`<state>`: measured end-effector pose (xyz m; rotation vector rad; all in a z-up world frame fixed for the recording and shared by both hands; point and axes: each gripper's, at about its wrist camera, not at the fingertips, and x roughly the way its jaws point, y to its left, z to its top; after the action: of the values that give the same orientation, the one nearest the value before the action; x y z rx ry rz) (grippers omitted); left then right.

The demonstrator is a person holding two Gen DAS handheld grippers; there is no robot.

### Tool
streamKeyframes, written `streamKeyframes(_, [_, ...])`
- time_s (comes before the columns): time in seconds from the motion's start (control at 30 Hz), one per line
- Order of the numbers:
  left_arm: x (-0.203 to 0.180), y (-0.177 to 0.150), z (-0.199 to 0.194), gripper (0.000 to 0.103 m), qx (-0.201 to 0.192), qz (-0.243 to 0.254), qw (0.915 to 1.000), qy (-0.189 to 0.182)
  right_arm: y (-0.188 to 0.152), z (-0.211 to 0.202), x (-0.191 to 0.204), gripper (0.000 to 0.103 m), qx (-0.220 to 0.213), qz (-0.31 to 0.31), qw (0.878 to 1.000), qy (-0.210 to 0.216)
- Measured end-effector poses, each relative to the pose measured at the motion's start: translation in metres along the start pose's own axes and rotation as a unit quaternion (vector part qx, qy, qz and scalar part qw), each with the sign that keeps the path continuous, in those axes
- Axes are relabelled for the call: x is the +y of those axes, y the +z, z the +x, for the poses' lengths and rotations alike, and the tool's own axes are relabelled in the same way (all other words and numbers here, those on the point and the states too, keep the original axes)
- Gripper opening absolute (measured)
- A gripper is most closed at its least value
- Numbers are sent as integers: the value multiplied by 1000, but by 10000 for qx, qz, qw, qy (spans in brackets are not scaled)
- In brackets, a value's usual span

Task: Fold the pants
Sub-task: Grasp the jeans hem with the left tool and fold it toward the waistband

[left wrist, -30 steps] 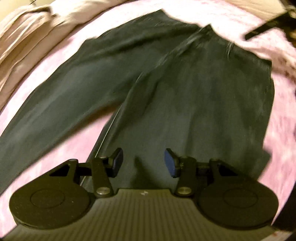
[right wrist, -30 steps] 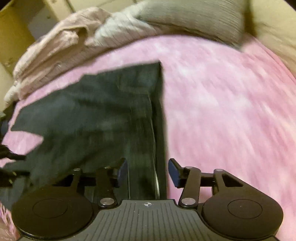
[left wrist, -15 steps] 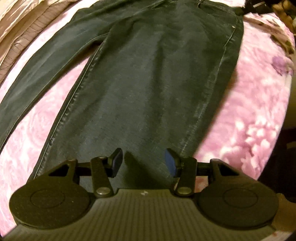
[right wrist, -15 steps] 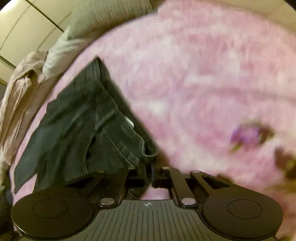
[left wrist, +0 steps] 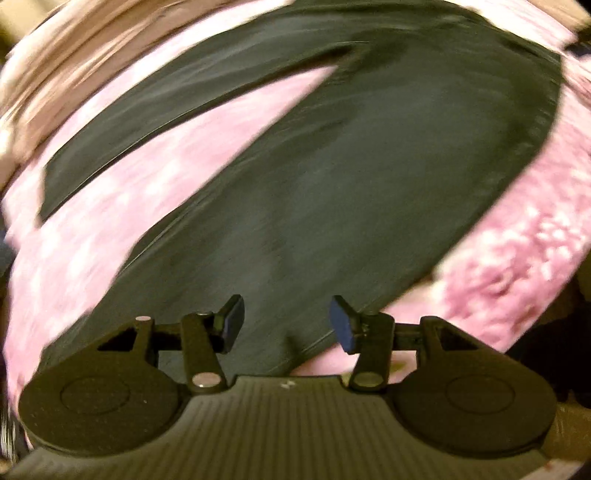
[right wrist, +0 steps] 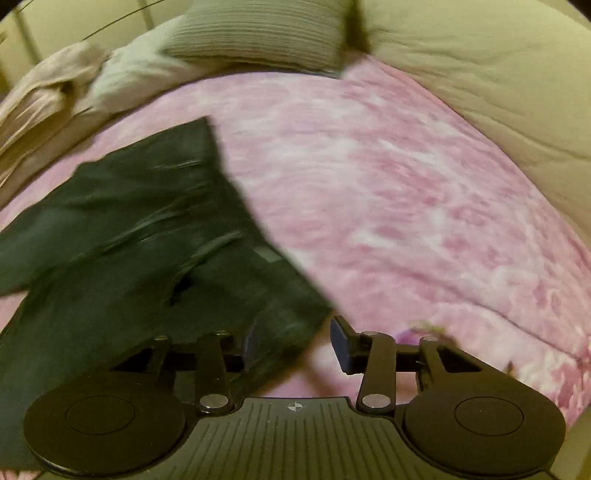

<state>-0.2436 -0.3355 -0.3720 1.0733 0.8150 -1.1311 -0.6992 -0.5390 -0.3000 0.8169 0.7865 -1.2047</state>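
Note:
Dark jeans (left wrist: 369, 184) lie spread on a pink bedspread (left wrist: 129, 206), the two legs splayed apart with a pink wedge between them. My left gripper (left wrist: 286, 323) hovers open over the lower part of the near leg, close to its right edge, with nothing pinched. In the right wrist view the waist end of the jeans (right wrist: 147, 240) lies at the left. My right gripper (right wrist: 295, 345) is just above its near corner. Its jaws are opening; the corner of the cloth lies under the left finger (right wrist: 251, 347), and the pads do not press on it.
A grey ribbed pillow (right wrist: 258, 33) and a cream duvet (right wrist: 498, 74) lie at the far side of the bed. Crumpled beige bedding (left wrist: 74, 66) borders the pink cover (right wrist: 406, 184) on the left. The bed's edge drops off dark at the right of the left wrist view.
My left gripper has slid along the near leg, away from the waist. My right gripper pinched the waistband corner half a second ago and has now let go and lifted a little.

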Motion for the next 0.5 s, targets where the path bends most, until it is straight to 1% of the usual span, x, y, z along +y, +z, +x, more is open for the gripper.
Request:
streamKeyframes(0.07, [38,-19,-6,49,24,-377,9991,213,-7,-12,28,42,35,-177,9997,155])
streamKeyframes(0.13, [74,-39,-9,52,48,-644,9970,428,-14,-18,61,43,86,-352,9989,292])
streamKeyframes(0.2, [116,-60,-11,54,66,-850,9943,633,-23,-22,103,44,140,-542,9973,480])
streamKeyframes(0.3, [182,-95,-3,55,115,-1116,9903,817,-41,-23,173,46,205,-809,9941,691])
streamKeyframes(0.37, [228,-117,11,55,174,-1375,9870,809,-56,-23,223,47,242,-936,9920,808])
streamKeyframes(0.4, [249,-127,18,55,175,-1520,9855,739,-65,-22,251,48,288,-983,9912,840])
streamKeyframes(0.47, [285,-144,33,55,210,-1760,9829,498,-83,-15,305,48,438,-1103,9885,939])
streamKeyframes(0.5, [299,-152,43,55,247,-1852,9819,295,-91,-11,329,49,496,-1158,9871,985])
